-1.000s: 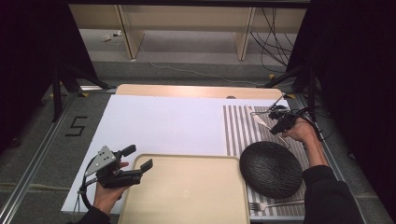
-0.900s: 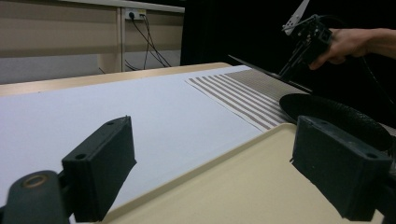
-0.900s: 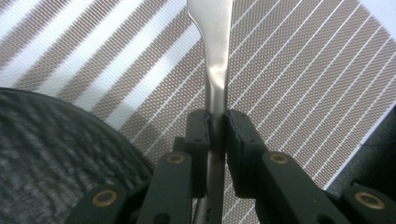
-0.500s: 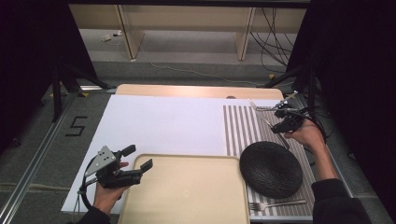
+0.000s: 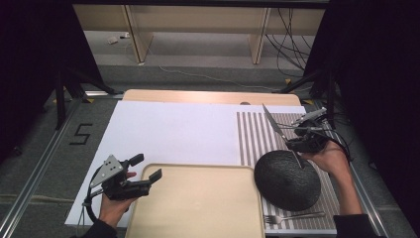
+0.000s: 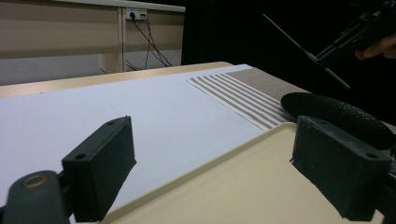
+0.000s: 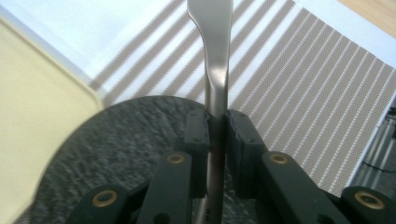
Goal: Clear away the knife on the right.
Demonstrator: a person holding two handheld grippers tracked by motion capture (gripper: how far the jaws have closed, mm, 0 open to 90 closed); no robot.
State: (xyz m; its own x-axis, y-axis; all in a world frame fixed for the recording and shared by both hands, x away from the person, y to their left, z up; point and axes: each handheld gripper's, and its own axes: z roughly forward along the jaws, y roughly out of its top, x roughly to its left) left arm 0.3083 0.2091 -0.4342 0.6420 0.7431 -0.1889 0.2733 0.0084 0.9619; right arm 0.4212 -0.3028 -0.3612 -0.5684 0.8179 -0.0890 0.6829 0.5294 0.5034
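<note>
Striped mat (image 5: pixel 257 134), pebbled round black plate (image 5: pixel 286 179), slim steel knife (image 5: pixel 273 123).

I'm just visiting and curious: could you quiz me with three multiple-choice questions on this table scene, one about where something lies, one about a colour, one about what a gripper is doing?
1. Where does the fork lie?
A. On the striped mat, near the front edge
B. On the beige tray
C. On the white sheet

2. What colour is the round plate?
A. White
B. Black
C. Beige

3. What is the right gripper doing?
A. Hanging open with nothing in it
B. Clamped on a knife
C. Clamped on the fork

Answers: 1 A, it lies on the striped mat just below the plate. 2 B, its textured surface is black. 3 B, the knife sits pinched between the jaws, lifted off the mat.
</note>
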